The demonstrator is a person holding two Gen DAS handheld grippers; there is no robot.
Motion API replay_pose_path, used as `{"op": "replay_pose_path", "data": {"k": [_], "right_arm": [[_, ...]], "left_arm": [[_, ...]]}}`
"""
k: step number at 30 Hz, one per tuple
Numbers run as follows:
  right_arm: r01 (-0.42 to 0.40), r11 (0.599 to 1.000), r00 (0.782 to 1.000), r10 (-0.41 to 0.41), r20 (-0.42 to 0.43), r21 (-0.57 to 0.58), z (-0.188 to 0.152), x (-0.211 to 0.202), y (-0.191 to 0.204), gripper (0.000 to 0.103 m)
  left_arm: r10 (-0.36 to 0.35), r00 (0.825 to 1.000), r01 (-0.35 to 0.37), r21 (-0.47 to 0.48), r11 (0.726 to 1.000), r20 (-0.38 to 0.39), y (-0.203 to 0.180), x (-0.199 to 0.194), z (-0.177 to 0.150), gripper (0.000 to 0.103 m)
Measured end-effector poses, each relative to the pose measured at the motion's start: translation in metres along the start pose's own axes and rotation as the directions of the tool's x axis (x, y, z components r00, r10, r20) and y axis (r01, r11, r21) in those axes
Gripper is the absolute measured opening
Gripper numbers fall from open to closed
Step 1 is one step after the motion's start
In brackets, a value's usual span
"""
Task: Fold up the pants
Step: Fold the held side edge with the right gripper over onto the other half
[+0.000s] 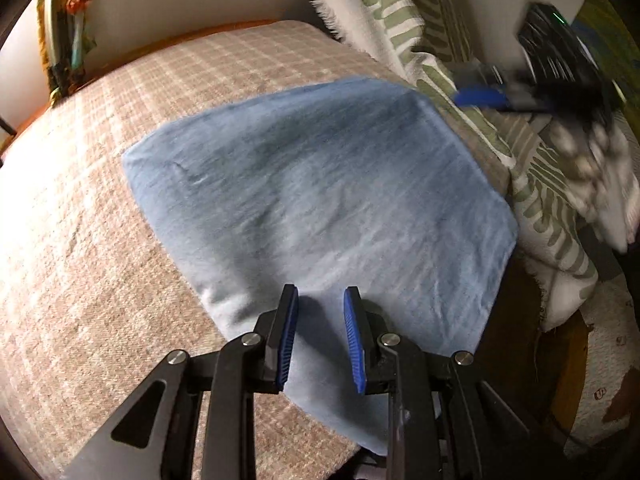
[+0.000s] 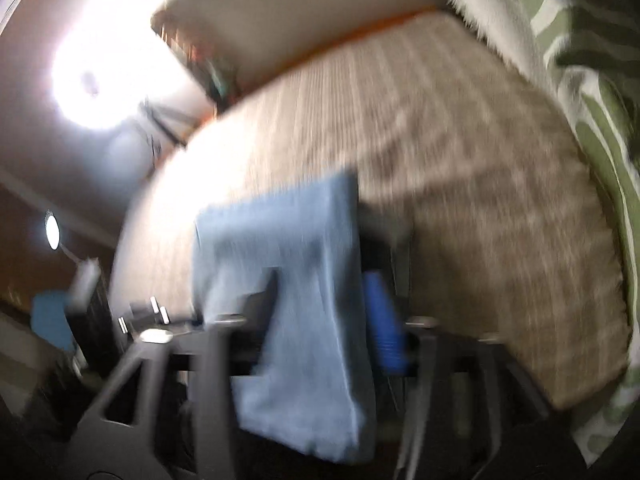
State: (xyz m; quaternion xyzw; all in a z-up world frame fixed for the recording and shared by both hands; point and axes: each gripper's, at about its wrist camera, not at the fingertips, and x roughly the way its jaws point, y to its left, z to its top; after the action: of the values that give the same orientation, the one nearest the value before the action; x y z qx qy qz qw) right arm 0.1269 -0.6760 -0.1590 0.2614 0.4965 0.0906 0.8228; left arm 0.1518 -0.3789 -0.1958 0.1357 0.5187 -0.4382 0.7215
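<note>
Pants (image 1: 320, 200) lie flat on the plaid bed cover (image 1: 80, 240), already a compact blue rectangle with squared edges; judging by that shape, the folding looks nearly or fully done.

Left gripper (image 1: 321, 334) sits low over the near edge of the pants, its blue pads (image 1: 288, 340) set a moderate gap apart with nothing between them. It appears placed there to press or release the near hem, not to carry.

Right gripper (image 1: 480, 98) shows in the left view beyond the far right corner of the pants, against the green-patterned blanket (image 1: 400, 12), heavily blurred. Its own camera is smeared too: the pants (image 2: 296, 300) fill the space between its fingers (image 2: 384, 320), but whether it pinches cloth or merely looks across it, cannot tell.

Blur suggests fast motion on the right side.
</note>
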Motion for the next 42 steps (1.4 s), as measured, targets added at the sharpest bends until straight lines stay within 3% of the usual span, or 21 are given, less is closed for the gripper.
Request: {"op": "replay_pose_path", "data": {"k": [5,8,9,11,12,14,16,19,22,27,29,34,36,38,39,40,41,42], "right_arm": [[-0.002,0.997,0.998,0.007,-0.066,0.072,0.041,0.049,-0.01,0.062],[-0.078,0.988,0.986,0.096,-0.137,0.134,0.044,0.084,-0.016,0.062],[-0.084,0.988,0.984,0.103,-0.145,0.129,0.043,0.089,-0.013,0.057],[-0.048,0.997,0.99,0.054,-0.127,0.054,0.036,0.093,0.002,0.044],[-0.023,1.0,0.995,0.024,-0.098,0.016,0.032,0.089,0.01,0.032],[-0.039,0.999,0.998,0.039,-0.044,-0.017,0.025,0.072,0.025,0.018],[-0.112,0.992,0.994,0.112,-0.014,-0.062,0.012,0.05,0.047,0.015],[-0.129,0.957,0.992,0.122,-0.044,-0.259,-0.022,0.034,0.091,0.013],[-0.093,0.92,0.994,0.064,-0.088,-0.38,-0.054,0.039,0.112,0.012],[-0.029,0.943,0.997,0.004,-0.076,-0.332,-0.052,0.049,0.083,0.012],[-0.006,0.959,0.999,-0.006,-0.042,-0.285,-0.04,0.047,0.069,0.011],[0.208,0.94,0.975,-0.178,0.133,-0.269,0.0,0.03,0.049,0.011],[0.273,0.939,0.955,-0.239,0.177,-0.207,0.014,0.024,0.033,0.011],[0.218,0.967,0.971,-0.2,0.133,-0.131,0.022,0.02,0.009,0.016],[0.161,0.982,0.984,-0.152,0.092,-0.098,0.024,0.023,0.0,0.037],[0.096,0.994,0.995,-0.094,0.028,-0.061,0.023,0.028,-0.011,0.05],[0.084,0.995,0.996,-0.084,0.009,-0.047,0.022,0.031,-0.017,0.063],[0.085,0.996,0.996,-0.085,0.011,-0.04,0.016,0.031,-0.023,0.063]], "left_arm": [[-0.01,1.0,0.01,-0.01,1.0,0.003,0.003,0.001,-0.004,0.021],[-0.022,1.0,0.022,-0.018,1.0,0.005,0.007,0.0,-0.005,0.021],[-0.022,1.0,0.022,-0.013,1.0,0.006,0.009,-0.001,-0.007,0.021],[-0.02,1.0,0.02,-0.005,1.0,0.005,0.01,-0.001,-0.008,0.021],[-0.019,1.0,0.019,-0.003,1.0,0.004,0.011,-0.001,-0.008,0.021],[-0.019,1.0,0.019,-0.006,1.0,0.002,0.011,0.004,-0.008,0.021],[-0.024,1.0,0.024,-0.007,1.0,0.005,0.012,0.004,-0.009,0.021],[-0.031,0.999,0.031,-0.005,1.0,0.013,0.013,0.005,-0.011,0.021],[-0.031,0.999,0.031,-0.009,0.999,0.016,0.013,0.005,-0.011,0.021],[-0.029,0.999,0.029,-0.012,1.0,0.017,0.016,0.007,-0.013,0.021],[-0.029,0.999,0.029,-0.008,1.0,0.016,0.015,0.006,-0.013,0.021],[-0.024,1.0,0.024,-0.01,1.0,0.017,0.014,0.006,-0.012,0.021],[-0.024,1.0,0.025,-0.011,1.0,0.017,0.015,0.006,-0.012,0.021],[-0.027,0.999,0.028,-0.012,1.0,0.017,0.015,0.005,-0.012,0.021],[-0.028,0.999,0.028,-0.016,0.999,0.019,0.016,0.004,-0.011,0.021],[-0.028,0.999,0.028,-0.021,0.999,0.02,0.019,0.002,-0.011,0.021],[-0.025,0.999,0.026,-0.032,0.999,0.025,0.022,-0.001,-0.012,0.021],[-0.023,0.999,0.024,-0.041,0.999,0.031,0.025,-0.005,-0.012,0.021]]}}
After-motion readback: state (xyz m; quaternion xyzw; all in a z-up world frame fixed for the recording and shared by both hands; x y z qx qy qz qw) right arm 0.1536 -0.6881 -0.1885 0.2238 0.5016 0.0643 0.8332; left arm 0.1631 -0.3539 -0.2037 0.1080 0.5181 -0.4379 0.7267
